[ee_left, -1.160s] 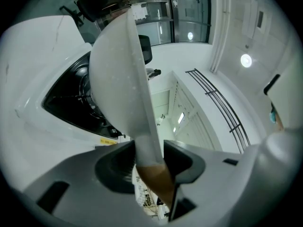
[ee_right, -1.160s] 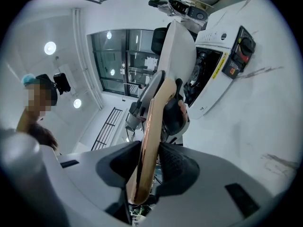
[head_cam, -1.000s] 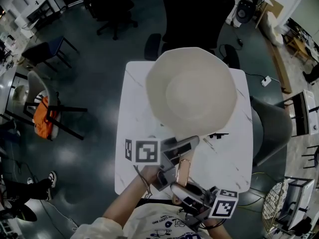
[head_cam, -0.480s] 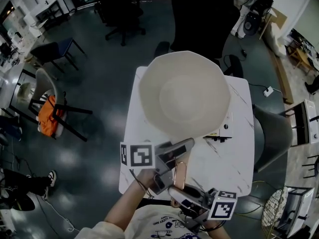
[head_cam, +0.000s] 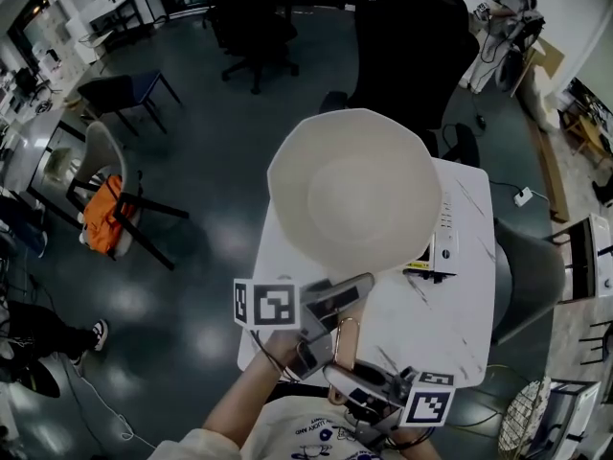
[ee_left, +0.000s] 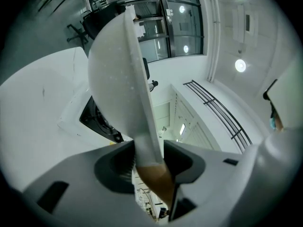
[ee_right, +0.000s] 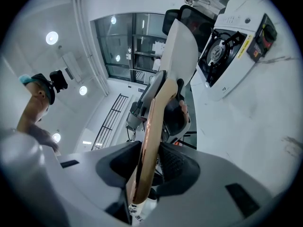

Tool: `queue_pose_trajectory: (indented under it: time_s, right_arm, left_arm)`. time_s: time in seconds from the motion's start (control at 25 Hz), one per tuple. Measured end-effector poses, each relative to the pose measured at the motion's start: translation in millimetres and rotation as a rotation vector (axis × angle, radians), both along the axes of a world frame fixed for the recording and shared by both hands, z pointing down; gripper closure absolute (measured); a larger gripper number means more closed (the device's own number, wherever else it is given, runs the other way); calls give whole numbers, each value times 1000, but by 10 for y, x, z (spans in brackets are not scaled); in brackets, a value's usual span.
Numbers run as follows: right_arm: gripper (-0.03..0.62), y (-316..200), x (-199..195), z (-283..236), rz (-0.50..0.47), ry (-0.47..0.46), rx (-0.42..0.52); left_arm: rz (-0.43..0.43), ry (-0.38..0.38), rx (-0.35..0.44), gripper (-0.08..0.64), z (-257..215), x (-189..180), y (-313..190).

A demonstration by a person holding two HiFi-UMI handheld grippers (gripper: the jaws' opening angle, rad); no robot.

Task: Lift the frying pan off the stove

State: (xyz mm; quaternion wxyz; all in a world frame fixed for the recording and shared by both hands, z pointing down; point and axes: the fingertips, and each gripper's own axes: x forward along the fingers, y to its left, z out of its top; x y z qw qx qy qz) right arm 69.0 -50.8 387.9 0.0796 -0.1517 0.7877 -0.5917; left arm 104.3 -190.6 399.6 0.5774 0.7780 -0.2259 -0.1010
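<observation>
The cream frying pan (head_cam: 354, 195) hangs in the air above the white table (head_cam: 431, 324), clear of the white portable stove (head_cam: 442, 242), whose burner (ee_right: 218, 51) stands bare. Its copper-toned handle (head_cam: 343, 345) points toward me. My left gripper (head_cam: 321, 319) is shut on the handle close to the pan body, seen as pads squeezing the handle root (ee_left: 154, 178) under the tilted pan (ee_left: 118, 74). My right gripper (head_cam: 359, 381) is shut on the handle's near end (ee_right: 149, 141). The pan hides the table's far left part.
The stove sits near the table's right edge, its knob panel (ee_right: 262, 32) facing me. A black office chair (head_cam: 412, 36) stands behind the table, a grey chair (head_cam: 522, 266) at its right, and a chair with an orange cloth (head_cam: 101, 214) on the floor to the left.
The pan has moved up and leftward with both grippers on its handle, and the stove has come into view at its right edge.
</observation>
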Motion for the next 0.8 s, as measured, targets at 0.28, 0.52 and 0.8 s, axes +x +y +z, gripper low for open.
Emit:
queue_pose_trajectory:
  time_s: [0.28, 0.52, 0.8]
  right_arm:
    - [462, 32, -83, -30, -22, 0, 5]
    - [459, 28, -124, -63, -20, 11, 13]
    - [459, 5, -103, -70, -12, 15, 17]
  left_arm:
    - [-5, 13, 0, 380, -15, -74, 29]
    - [3, 27, 0, 380, -52, -95, 29]
    - [12, 44, 0, 380, -61, -59, 11]
